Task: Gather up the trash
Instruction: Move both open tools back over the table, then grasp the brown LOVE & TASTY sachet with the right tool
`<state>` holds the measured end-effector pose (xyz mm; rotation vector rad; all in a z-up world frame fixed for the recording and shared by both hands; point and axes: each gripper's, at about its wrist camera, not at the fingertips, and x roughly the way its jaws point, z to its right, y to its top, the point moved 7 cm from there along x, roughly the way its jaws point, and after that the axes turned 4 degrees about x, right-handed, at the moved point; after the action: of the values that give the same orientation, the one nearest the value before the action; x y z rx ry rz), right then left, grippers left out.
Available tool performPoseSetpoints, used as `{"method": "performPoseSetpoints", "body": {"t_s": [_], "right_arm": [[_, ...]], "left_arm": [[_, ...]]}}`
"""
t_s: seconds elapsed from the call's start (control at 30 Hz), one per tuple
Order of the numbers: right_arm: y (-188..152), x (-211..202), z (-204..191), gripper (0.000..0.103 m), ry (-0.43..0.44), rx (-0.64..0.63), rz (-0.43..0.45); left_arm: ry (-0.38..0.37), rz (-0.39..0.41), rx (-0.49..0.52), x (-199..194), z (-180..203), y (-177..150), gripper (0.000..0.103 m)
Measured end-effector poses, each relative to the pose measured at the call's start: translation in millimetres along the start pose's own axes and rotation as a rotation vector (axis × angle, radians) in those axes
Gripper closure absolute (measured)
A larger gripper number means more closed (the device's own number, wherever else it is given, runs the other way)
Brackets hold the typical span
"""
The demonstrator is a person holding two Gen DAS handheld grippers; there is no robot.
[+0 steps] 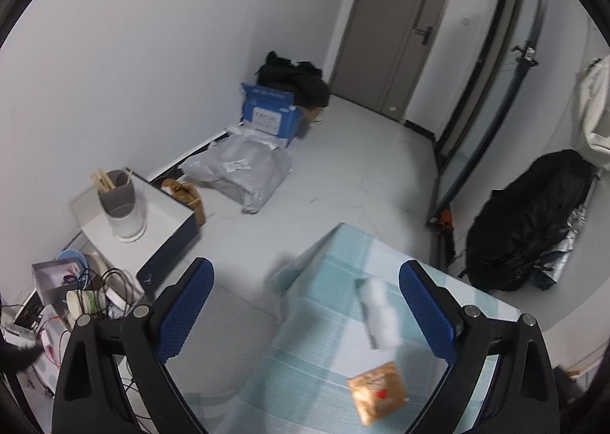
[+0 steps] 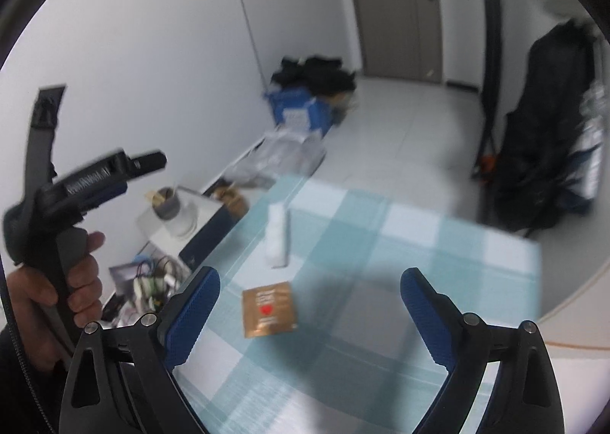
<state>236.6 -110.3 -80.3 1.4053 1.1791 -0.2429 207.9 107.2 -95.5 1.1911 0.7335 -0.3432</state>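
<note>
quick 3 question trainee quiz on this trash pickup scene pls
1. True or false: the right gripper is shut on the brown packet.
2. Which lies farther from the grippers on the checked tablecloth: A the brown packet, B the white wrapper?
3. What stands in the white holder on the side box?

Key: 1 false, both grippers open and empty. 2 B. 3 A grey cup with wooden sticks.
</note>
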Motion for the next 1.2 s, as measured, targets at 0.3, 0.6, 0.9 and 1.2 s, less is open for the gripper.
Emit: {"method": "performPoseSetpoints", "body": {"t_s": [0.3, 0.6, 0.9, 1.2], "right_arm": [[-46, 92, -22, 0.008, -0.047, -0.097, -0.188], [-64, 122, -44, 0.016, -0.116, -0.218, -0.226], [-57, 116, -42, 0.036, -0.108, -0.206, -0.199], [-61, 115, -47, 0.055, -0.102, -0.246, -0.193]], "left_arm": [[0.023, -0.084, -0.069, 16, -30, -3, 0.007], [0.057, -0.131, -0.061, 27, -46, -9, 0.007], [0.04, -0.153, -0.084, 33, -50, -9, 0.007], [0.034, -0.164, -0.093, 34, -50, -10, 0.007]]}}
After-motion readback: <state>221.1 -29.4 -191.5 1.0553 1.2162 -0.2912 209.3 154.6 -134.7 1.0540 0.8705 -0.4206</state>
